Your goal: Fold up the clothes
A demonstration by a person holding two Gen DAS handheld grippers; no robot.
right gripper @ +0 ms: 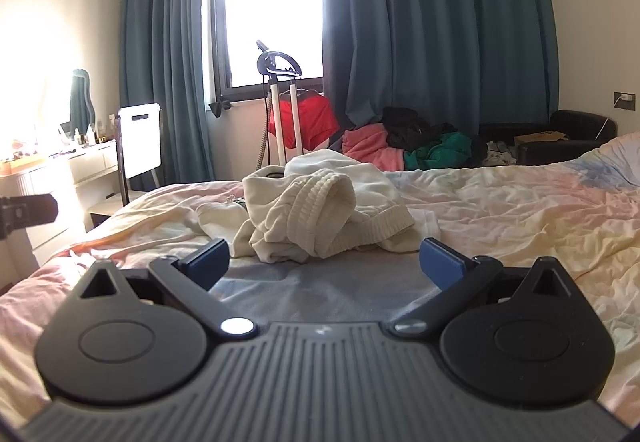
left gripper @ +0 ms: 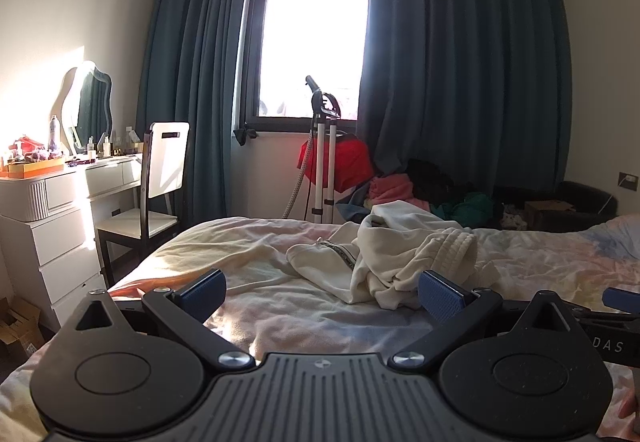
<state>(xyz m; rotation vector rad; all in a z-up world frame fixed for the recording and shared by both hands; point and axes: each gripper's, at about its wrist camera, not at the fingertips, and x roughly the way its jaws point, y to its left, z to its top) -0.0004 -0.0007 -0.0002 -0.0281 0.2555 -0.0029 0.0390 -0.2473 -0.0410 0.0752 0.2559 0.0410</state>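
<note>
A cream zip-up garment [left gripper: 394, 256] lies crumpled in a heap on the bed, its ribbed hem bunched on top and its zipper showing at the left. In the right wrist view the same cream garment [right gripper: 316, 214] sits just beyond the fingers. My left gripper [left gripper: 320, 292] is open, low over the sheet, a little short of the heap with nothing between its blue pads. My right gripper [right gripper: 324, 262] is open too, also short of the heap. The right gripper's body shows at the left wrist view's right edge [left gripper: 612, 318].
The bed [right gripper: 520, 210] has a rumpled pastel sheet. Beyond it stand a garment steamer [left gripper: 324, 158], a pile of coloured clothes [left gripper: 400, 186], a black armchair [right gripper: 560, 138] and dark curtains. A white chair [left gripper: 160, 178] and dresser [left gripper: 56, 210] are at the left.
</note>
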